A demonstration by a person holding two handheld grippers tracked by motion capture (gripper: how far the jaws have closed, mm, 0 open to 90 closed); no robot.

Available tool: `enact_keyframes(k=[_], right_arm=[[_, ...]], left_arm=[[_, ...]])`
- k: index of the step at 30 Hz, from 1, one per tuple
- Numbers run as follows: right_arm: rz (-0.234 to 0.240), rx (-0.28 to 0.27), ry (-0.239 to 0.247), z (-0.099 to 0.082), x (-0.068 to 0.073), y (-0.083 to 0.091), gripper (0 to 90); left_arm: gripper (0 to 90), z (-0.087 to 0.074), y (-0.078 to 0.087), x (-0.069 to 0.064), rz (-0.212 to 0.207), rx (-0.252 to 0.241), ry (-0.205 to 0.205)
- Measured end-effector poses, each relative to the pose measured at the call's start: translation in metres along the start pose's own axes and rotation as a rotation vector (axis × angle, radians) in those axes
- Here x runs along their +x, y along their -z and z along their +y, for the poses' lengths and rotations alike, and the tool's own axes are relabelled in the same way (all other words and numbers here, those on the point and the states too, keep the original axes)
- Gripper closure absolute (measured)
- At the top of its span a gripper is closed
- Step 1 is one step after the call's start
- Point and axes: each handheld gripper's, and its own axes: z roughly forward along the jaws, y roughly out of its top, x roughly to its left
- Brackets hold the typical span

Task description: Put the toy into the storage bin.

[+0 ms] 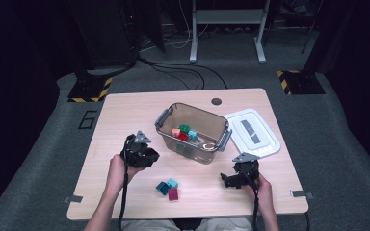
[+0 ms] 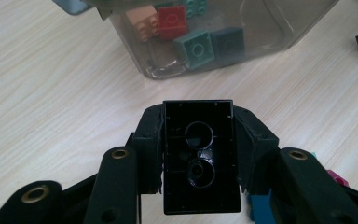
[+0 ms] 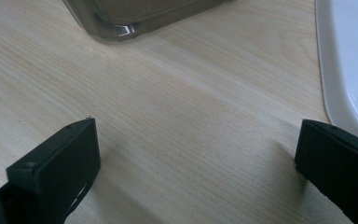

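Nearest the person's edge of the table (image 1: 125, 110), three loose bricks are clustered together: a dark teal brick (image 1: 162, 187), a light teal brick (image 1: 172, 183) and a magenta brick (image 1: 173, 194), all touching or just about. Just up and to the left of that cluster, the left gripper (image 1: 147, 156) is held above the wood, and a black brick (image 2: 200, 156) is pinched between its jaws, hollow underside turned to the camera, so the two round tubes inside can be seen pretty clearly. The jaws are closed in snug on both long sides of that brick, nowhere near fully spread. Over on the right, the right gripper (image 1: 227, 180) is parked low by the table surface, jaws spread wide with nothing but bare wood between them. A bit farther out, the clear plastic bin (image 1: 166, 118) is sat mid-table, just ahead of the held black brick, and a peach brick (image 2: 142, 21), a red brick (image 2: 172, 21) and a couple of green ones are seen through its wall. Its white lid (image 1: 253, 132) is laid flat just beside the bin on the right.
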Motion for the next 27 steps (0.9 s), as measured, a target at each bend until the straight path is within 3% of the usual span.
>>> enact_keyframes(k=[12,27], right_arm=[[-0.002,0.0,-0.003,0.0,-0.001,0.0,0.0],[-0.002,0.0,-0.002,0.0,-0.001,0.0,0.0]], left_arm=[[58.3,0.024,0.011,0.006,-0.04,-0.026,-0.005],[58.4,0.061,0.023,0.008,-0.045,-0.035,-0.032]])
